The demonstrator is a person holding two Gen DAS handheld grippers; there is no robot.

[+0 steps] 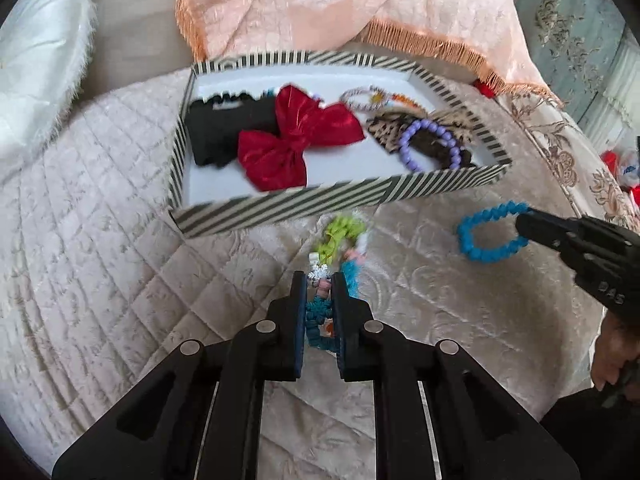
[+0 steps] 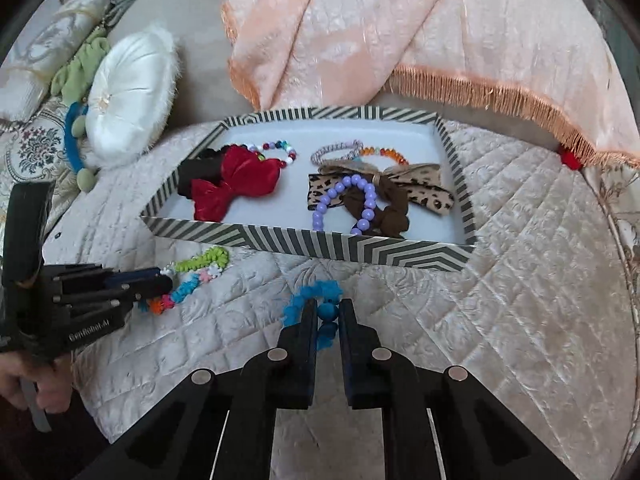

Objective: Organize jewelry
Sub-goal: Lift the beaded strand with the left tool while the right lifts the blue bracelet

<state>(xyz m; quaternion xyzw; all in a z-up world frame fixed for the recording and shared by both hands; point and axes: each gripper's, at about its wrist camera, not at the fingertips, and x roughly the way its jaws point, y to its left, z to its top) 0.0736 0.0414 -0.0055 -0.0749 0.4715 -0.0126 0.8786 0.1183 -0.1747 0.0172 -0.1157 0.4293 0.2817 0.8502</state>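
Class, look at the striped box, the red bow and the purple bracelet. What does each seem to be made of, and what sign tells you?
Striped box: probably printed cardboard; thin, stiff walls, matte stripes, plain white inside.
Red bow: satin-like fabric; soft folds catching a sheen.
Purple bracelet: likely plastic beads; round, smooth, evenly lilac, slightly glossy. Glass cannot be ruled out.

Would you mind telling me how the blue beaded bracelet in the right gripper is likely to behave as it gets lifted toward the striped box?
The blue beaded bracelet looks strung, so it will probably droop as a loop from the right gripper. Held only at one edge, it may swing. Its small beads suggest it is light, and they could slip between the fingers.
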